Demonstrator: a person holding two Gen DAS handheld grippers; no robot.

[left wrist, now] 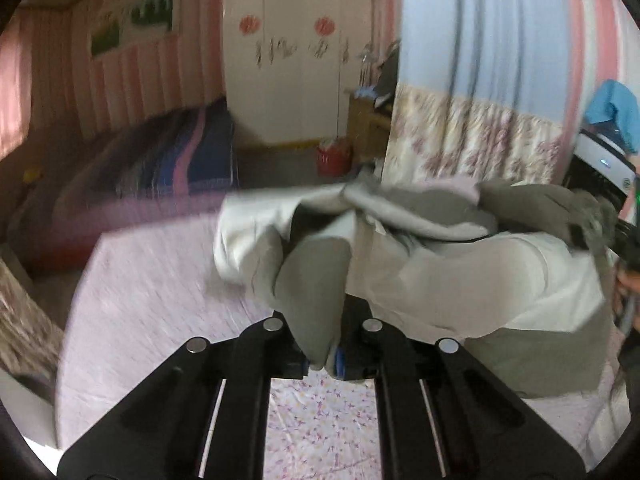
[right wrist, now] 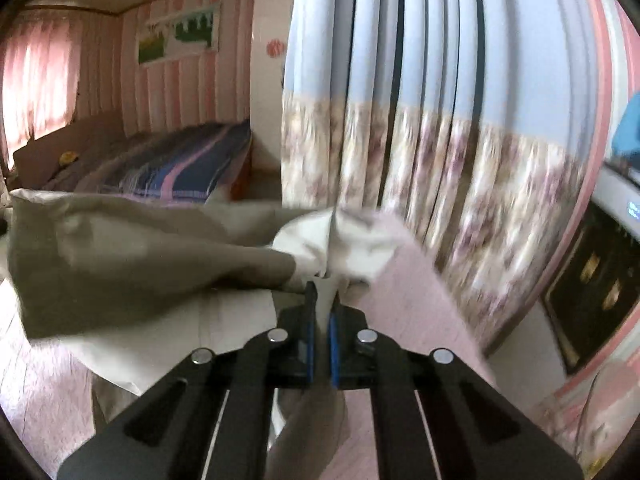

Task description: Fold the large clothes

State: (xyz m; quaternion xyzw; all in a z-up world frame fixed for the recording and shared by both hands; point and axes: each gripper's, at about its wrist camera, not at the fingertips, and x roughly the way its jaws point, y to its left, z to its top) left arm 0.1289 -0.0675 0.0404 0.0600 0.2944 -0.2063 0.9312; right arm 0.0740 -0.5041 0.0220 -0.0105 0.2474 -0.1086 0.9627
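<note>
A large olive-grey jacket with a pale cream lining (left wrist: 460,272) lies bunched over a table with a pink floral cloth (left wrist: 160,300). My left gripper (left wrist: 322,356) is shut on a fold of the jacket's grey fabric, which covers the fingertips. In the right wrist view the jacket (right wrist: 132,256) spreads to the left, and my right gripper (right wrist: 323,300) is shut on a pale edge of it, lifted a little above the pink cloth (right wrist: 412,300). The frames are motion-blurred.
A blue and floral curtain (right wrist: 420,128) hangs close behind the table on the right. A bed with a striped blanket (left wrist: 168,160) stands at the left, a white wardrobe (left wrist: 296,64) at the back, a red bucket (left wrist: 334,156) on the floor.
</note>
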